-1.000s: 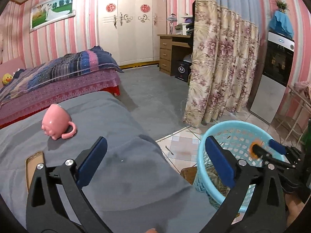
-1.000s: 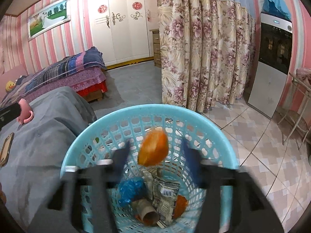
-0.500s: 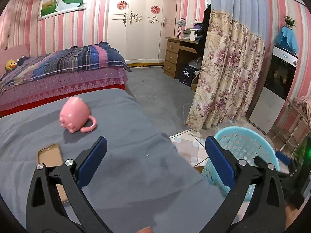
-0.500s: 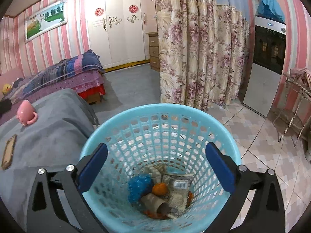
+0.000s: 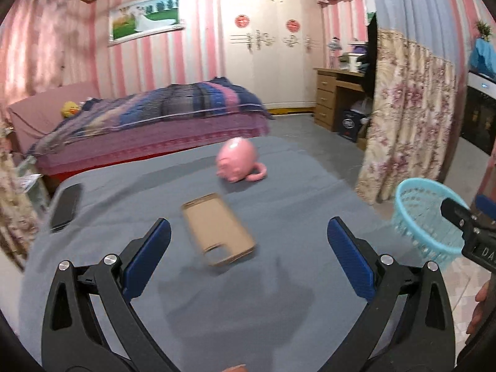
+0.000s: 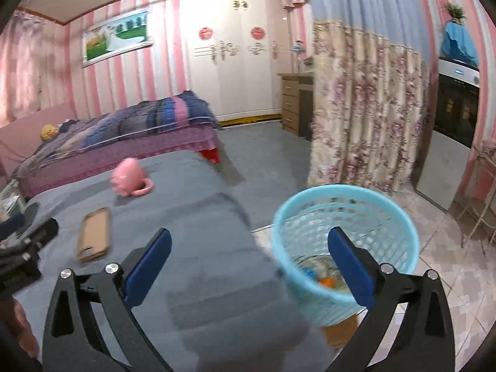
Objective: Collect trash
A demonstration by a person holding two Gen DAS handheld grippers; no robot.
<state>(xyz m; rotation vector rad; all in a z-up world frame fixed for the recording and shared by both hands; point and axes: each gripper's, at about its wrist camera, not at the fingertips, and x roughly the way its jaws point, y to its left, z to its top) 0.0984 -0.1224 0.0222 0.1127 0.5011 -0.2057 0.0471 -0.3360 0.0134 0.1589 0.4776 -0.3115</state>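
A light blue plastic basket [image 6: 344,235] stands on the tiled floor just right of the grey-covered table [image 6: 192,217]; an orange piece [image 6: 327,282] and other scraps lie at its bottom. My right gripper [image 6: 248,266] is open and empty, hanging over the table's right edge with its right finger in front of the basket. In the left wrist view the basket [image 5: 424,217] sits at the far right. My left gripper [image 5: 248,259] is open and empty above the grey cloth, just short of a tan phone case [image 5: 217,229]. The right gripper's tip [image 5: 465,220] shows at that view's right edge.
A pink mug [image 5: 240,161] lies on its side farther back on the cloth. A black phone [image 5: 66,207] rests near the table's left edge. Behind stand a bed [image 5: 148,124], a white wardrobe [image 5: 269,49], a wooden desk [image 5: 334,102] and a flowered curtain [image 5: 406,117].
The orange piece left the right gripper and dropped into the basket; its jaws opened wide. Both grippers swung left, away from the basket and over the table, bringing the phone case and mug toward the middle.
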